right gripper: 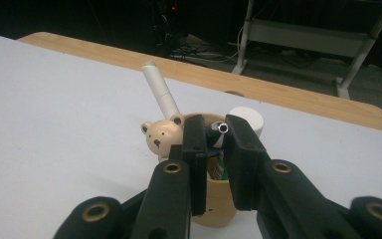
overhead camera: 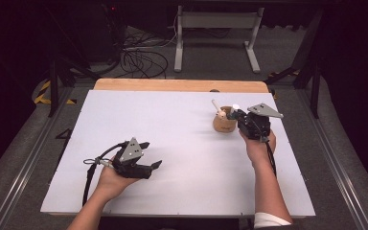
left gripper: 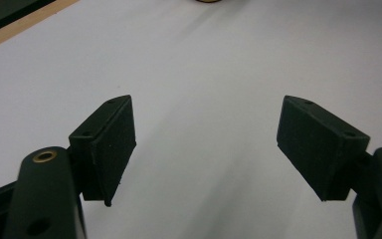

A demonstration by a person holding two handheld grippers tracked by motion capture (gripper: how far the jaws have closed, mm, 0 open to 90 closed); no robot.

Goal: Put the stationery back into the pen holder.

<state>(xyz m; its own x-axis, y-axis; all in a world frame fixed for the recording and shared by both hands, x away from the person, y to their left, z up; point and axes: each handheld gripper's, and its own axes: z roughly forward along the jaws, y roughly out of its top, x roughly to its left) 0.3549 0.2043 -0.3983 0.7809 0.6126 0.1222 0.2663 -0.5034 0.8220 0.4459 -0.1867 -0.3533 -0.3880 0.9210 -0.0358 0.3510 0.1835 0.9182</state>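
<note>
- Toward the far right corner of the desk (overhead camera: pixel 182 158), a short wooden cup (overhead camera: pixel 224 125) stands upright on the white surface, well clear of the near edge.
- Inside the cup are a white stick (right gripper: pixel 160 92) leaning out toward the far left, a white round-topped piece (right gripper: pixel 247 117), and a dark pen-like item (right gripper: pixel 218 133) with a shiny tip; a small bear-head figure (right gripper: pixel 162 137) sits at the cup's rim.
- That dark pen is the thing in hand: by its look it is light, stiff and slender, with a smooth barrel that could slip or twist between flat pads.
- My judgement is that the best hold is across the barrel just below its top, squarely between the pads, so it lifts straight out without dragging the cup.
- Being small and light, the cup may tip or slide if the pen is pulled at an angle.
- On the right gripper (right gripper: pixel 214 144), the jaws stand nearly together over the cup, closed on the upper end of the pen, with the pads touching it on both sides.
- At the near left of the desk, the left gripper (left gripper: pixel 206 149) is spread wide, holding nothing, with only bare white surface between its pads.
</note>
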